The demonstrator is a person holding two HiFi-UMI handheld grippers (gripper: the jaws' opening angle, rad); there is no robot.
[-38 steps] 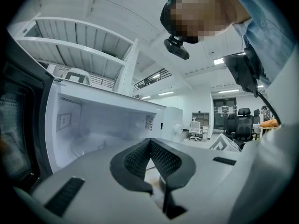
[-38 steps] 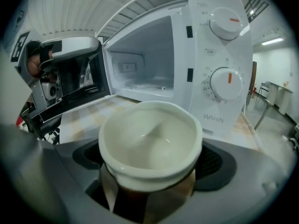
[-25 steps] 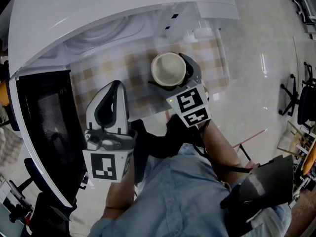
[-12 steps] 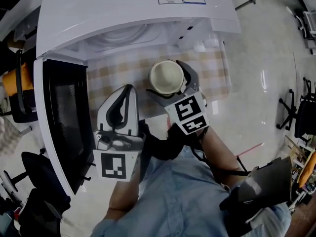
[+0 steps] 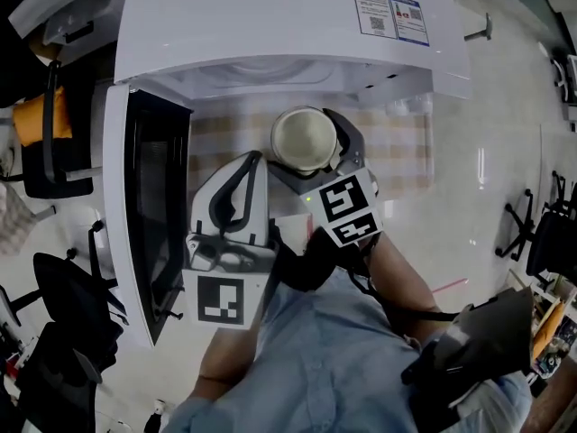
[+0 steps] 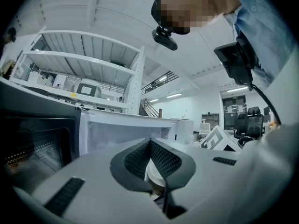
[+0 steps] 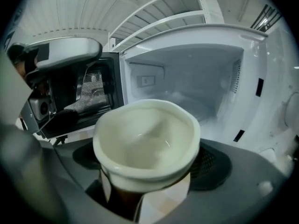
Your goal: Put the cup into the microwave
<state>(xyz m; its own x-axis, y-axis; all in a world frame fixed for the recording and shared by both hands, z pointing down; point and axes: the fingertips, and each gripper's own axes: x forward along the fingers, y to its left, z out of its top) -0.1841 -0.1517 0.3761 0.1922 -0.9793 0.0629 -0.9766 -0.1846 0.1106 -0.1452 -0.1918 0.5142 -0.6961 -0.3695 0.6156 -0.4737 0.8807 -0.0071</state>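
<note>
A cream cup [image 5: 306, 136] with a brown and white sleeve stands upright between the jaws of my right gripper [image 5: 313, 147], which is shut on it. It hangs just in front of the white microwave [image 5: 270, 25], above a checked cloth [image 5: 397, 142]. In the right gripper view the cup [image 7: 147, 143] fills the foreground, with the empty white cavity [image 7: 196, 83] open behind it. The black-windowed door [image 5: 153, 206] is swung wide open to the left. My left gripper [image 5: 251, 161] is shut on nothing, just left of the cup and between it and the door.
Dark office chairs [image 5: 54, 314] and an orange cushion [image 5: 32, 120] are on the floor left of the door. Shiny pale floor [image 5: 487, 179] lies to the right, with another chair [image 5: 541, 233] at its edge. The person's blue shirt [image 5: 315, 359] fills the bottom.
The head camera has shifted, so the microwave and its door now sit further right in the picture. The cup stays held before the opening. My left gripper has drifted right, closer to the cup.
</note>
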